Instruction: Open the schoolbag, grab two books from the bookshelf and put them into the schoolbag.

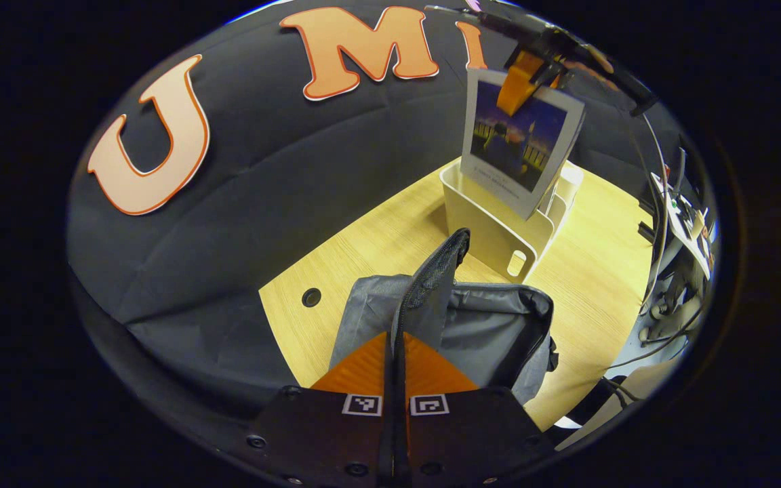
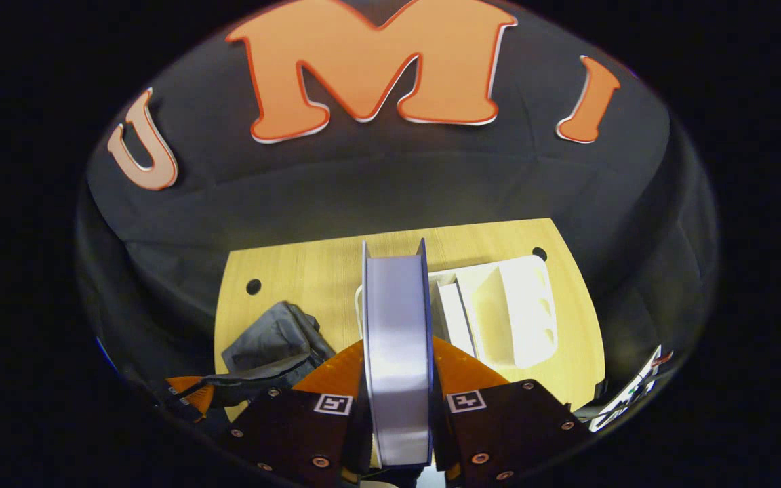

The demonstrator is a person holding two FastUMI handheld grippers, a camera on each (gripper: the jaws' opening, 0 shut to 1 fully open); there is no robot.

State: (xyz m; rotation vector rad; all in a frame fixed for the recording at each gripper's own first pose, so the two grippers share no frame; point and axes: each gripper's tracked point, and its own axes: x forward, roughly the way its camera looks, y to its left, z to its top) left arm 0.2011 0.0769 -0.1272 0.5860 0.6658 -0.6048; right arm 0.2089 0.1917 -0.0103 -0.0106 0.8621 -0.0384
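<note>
The thin book with a dark blue photo cover and white border hangs above the cream plastic desktop bookshelf, clamped at its top edge between the orange fingers of the right gripper; in the right gripper view its pale page edge stands upright between them. The grey fabric schoolbag sits on the light wooden table just beside the shelf, its mouth held up by a black strap pinched in the left gripper, whose fingers are pressed together on it. Risks: the strap slipping would let the mouth sag shut, and the book, gripped only at one edge, could swing and catch the bag's rim
</note>
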